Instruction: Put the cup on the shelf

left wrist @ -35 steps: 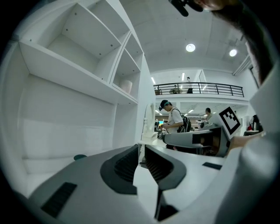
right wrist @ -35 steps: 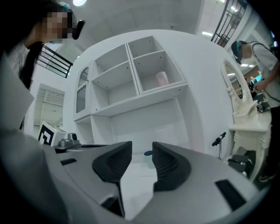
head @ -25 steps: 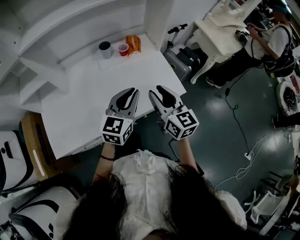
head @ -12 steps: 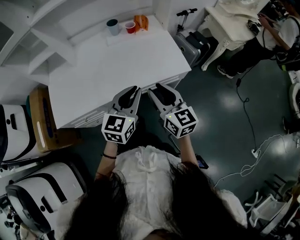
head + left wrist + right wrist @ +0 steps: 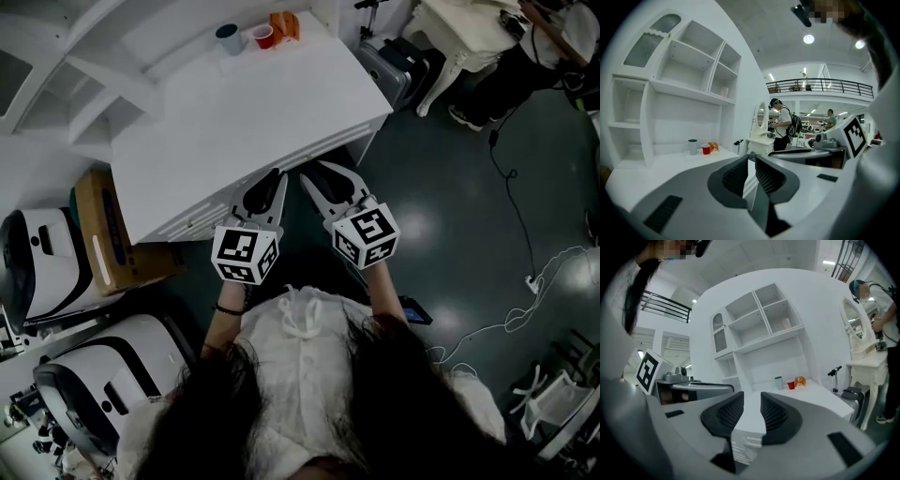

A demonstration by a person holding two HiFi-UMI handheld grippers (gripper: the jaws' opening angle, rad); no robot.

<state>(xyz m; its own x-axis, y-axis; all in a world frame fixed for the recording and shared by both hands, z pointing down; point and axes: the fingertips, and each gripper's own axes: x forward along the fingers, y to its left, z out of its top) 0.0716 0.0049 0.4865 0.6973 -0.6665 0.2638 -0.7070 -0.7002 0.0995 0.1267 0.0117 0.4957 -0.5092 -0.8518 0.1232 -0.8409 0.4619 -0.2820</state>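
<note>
**A:** Since the task names one cup and two stand there, which way do they lie from the tongs?

**B:** Both stand straight ahead, across the whole worktop. The grey cup and the red cup stand upright side by side at its far end, against the back wall and below the shelf. An orange object lies just beside the red one. The tongs are only at the near edge, well apart from both cups.

**A:** Which hand is nearer?

**B:** There is little in it. The left tongs sit slightly more on the cups' side, but they point off to the right of them. The right tongs are aimed almost at the pair (their own view puts the cups just right of the jaw line).

**A:** And the jaws?

**B:** The left tongs are closed tip to tip, with nothing between them. The right tongs have just been closing. They keep a narrow gap, and only the worktop shows through it.

**A:** So neither could take a cup as they stand.

**B:** I'd judge not. Whichever goes must open wider first. Each cup's long axis is vertical, so a level approach from the front, with the jaws either side of the wall, looks right. The red cup needs care because the grey cup and the orange object crowd it.
</note>
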